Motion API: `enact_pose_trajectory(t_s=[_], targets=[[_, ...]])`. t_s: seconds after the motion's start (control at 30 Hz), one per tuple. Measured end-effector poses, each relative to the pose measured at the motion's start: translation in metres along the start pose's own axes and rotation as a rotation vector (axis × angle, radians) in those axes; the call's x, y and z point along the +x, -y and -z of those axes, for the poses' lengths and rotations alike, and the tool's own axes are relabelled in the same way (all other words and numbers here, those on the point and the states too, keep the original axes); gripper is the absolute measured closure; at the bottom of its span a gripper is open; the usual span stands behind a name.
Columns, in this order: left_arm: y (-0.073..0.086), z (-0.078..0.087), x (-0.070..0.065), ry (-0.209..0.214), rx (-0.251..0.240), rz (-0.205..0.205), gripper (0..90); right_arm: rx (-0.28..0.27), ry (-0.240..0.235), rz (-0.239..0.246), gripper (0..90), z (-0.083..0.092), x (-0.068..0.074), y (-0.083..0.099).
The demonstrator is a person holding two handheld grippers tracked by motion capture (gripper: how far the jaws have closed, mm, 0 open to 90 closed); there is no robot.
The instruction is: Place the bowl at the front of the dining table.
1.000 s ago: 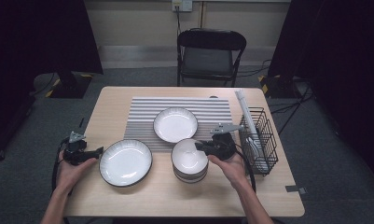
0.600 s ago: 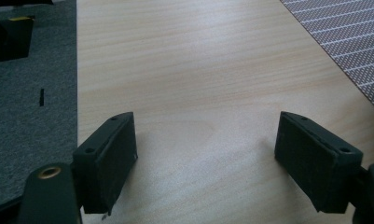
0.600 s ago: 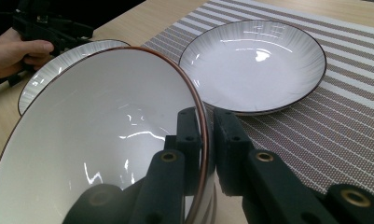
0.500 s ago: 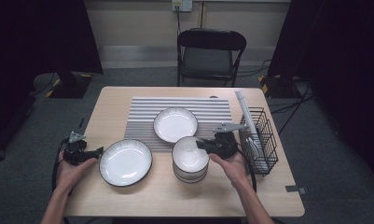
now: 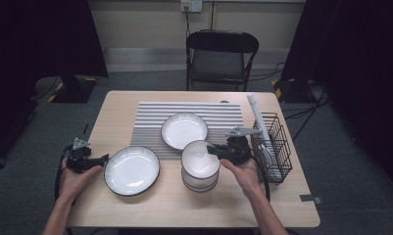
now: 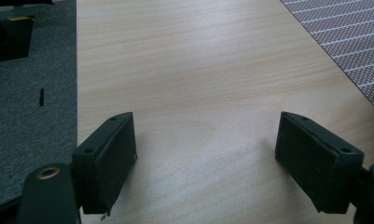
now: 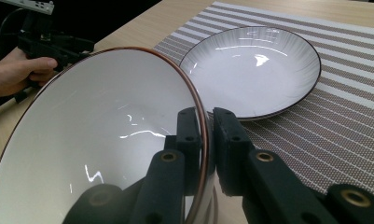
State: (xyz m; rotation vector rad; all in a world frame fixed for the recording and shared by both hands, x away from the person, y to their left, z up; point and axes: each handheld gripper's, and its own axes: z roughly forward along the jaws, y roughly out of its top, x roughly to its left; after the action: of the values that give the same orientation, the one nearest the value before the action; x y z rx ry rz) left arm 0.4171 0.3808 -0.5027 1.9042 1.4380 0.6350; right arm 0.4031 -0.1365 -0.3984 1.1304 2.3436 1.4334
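Tableware counts two plates (image 5: 184,130), stacked bowls (image 5: 200,165) (right tool (image 5: 217,151) pinching top rim, left tool (image 5: 104,158) agape).

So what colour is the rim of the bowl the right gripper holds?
Reddish brown, on a white bowl; clearest in the right gripper view.

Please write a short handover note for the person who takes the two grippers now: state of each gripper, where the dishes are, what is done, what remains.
Right gripper: shut on the rim of the top white bowl with a brown rim, which sits on the stack of bowls.
Left gripper: open, holding nothing, beside the large white dark-rimmed plate on the wooden table.
A smaller white plate lies on the striped mat; the black wire rack stands at the right.
Done: bowl gripped. Left: probably lifting it and placing it, perhaps in the rack.
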Motion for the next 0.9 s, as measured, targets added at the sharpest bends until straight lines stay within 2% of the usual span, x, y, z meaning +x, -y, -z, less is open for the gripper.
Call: enact_pose_trajectory(t_s=[0.3, 0.9], targets=[[0.000, 0.000, 0.000, -0.001, 0.000, 0.004, 19.7, -0.026, 0.013, -0.011, 82.0, 0.004, 0.000, -0.007], [-0.001, -0.001, 0.000, -0.002, 0.004, 0.001, 18.0, -0.041, 0.026, -0.019, 81.8, 0.001, 0.003, -0.023]])
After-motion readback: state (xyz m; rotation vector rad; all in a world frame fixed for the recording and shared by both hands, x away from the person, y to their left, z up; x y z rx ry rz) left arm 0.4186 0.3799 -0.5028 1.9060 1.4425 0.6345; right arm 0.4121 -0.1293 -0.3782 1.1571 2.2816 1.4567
